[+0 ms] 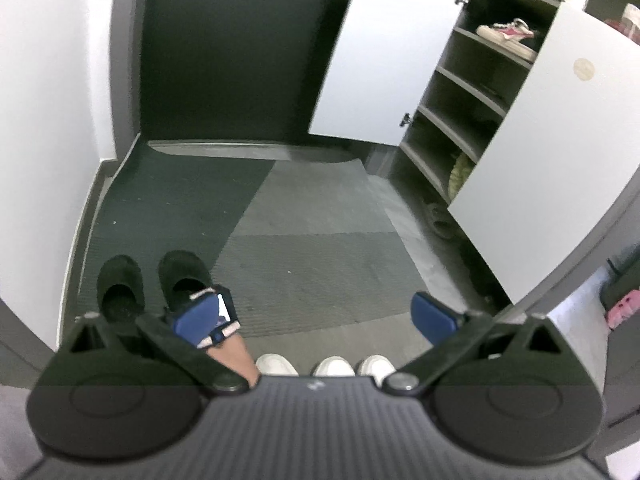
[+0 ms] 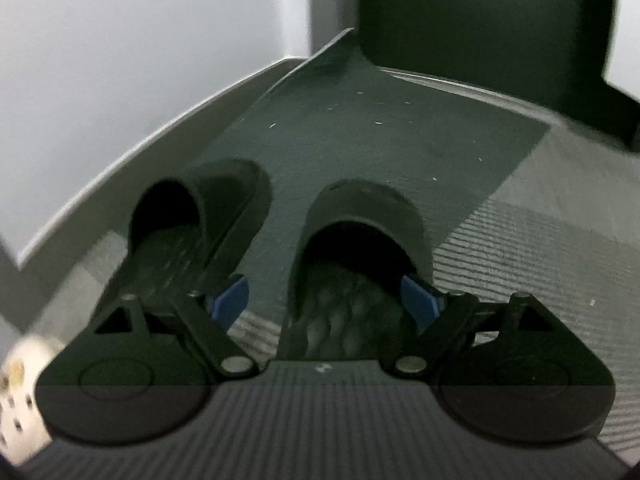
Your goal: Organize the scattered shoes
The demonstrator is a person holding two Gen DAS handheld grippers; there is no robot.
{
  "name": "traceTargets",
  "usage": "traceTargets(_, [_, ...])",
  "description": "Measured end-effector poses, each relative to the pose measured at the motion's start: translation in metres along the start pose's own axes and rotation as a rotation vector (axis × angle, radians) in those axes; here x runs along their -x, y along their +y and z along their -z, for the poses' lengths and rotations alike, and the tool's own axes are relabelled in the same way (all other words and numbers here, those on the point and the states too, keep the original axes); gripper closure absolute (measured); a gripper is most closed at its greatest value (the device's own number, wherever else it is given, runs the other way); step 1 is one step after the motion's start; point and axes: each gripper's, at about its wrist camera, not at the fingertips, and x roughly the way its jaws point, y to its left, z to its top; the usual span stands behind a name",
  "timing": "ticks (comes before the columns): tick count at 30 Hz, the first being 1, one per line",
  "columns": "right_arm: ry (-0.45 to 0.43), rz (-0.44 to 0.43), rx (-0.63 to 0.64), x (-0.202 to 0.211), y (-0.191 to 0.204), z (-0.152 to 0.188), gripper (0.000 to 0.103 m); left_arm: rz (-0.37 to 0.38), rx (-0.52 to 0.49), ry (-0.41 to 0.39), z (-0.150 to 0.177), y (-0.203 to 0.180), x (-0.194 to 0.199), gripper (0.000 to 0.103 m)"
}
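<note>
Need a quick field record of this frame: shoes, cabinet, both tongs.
black slippers: pair side by side on the dark mat, left one, right one, toes toward the wall
right tongs: open, straddling the right slipper's heel, pads not pressing
left tongs: open, nothing between them
white shoes: toes visible at the bottom edge of the left wrist view
shoe cabinet: both doors open, dark shelves
pink and white sneakers: on an upper shelf
floor mat: grey and dark sections
</note>
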Motion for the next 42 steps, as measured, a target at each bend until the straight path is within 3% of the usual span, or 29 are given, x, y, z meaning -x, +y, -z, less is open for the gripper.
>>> traceTargets(5, [-0.038, 0.007, -0.043, -0.022, 0.0, -0.007, 0.016, -0.014, 0.026, 0.052, 0.0, 0.01, -0.019, 0.0])
traceTargets(6, [-0.04, 0.022, -0.04, -0.027, 0.0, -0.007, 0.004, -0.02, 0.035, 0.061, 0.0, 0.014, -0.022, 0.0])
traceTargets(7, [-0.043, 0.036, -0.037, -0.032, 0.0, -0.006, 0.0, -0.025, 0.046, 0.069, -0.001, 0.018, -0.025, 0.0])
traceTargets(12, [0.017, 0.125, -0.017, -0.054, -0.002, 0.001, 0.0, -0.028, 0.082, 0.107, -0.003, 0.033, -0.037, 0.0])
traceTargets(18, [0.044, 0.105, -0.162, -0.067, -0.02, 0.003, 0.0, -0.02, 0.106, 0.152, -0.002, 0.047, -0.046, 0.0])
traceTargets(27, [0.103, 0.239, -0.498, -0.052, -0.012, -0.001, 0.0, -0.006, 0.076, 0.106, 0.001, 0.035, -0.023, 0.0])
traceTargets(31, [0.112, 0.265, -0.427, -0.041, 0.001, 0.005, 0.0, 0.002, 0.07, 0.073, 0.004, 0.029, -0.008, 0.0])
traceTargets(38, [-0.189, 0.346, -0.239, 0.021, 0.016, -0.002, 0.0, 0.016, 0.06, 0.015, 0.003, 0.021, 0.013, 0.0])
traceTargets(40, [-0.247, 0.292, -0.133, 0.027, 0.029, -0.011, 0.0, 0.013, 0.057, -0.003, 0.002, 0.021, 0.017, 0.0])
traceTargets(42, [-0.25, 0.206, -0.004, 0.024, 0.045, -0.02, 0.0, 0.01, 0.056, -0.012, 0.001, 0.021, 0.018, 0.0])
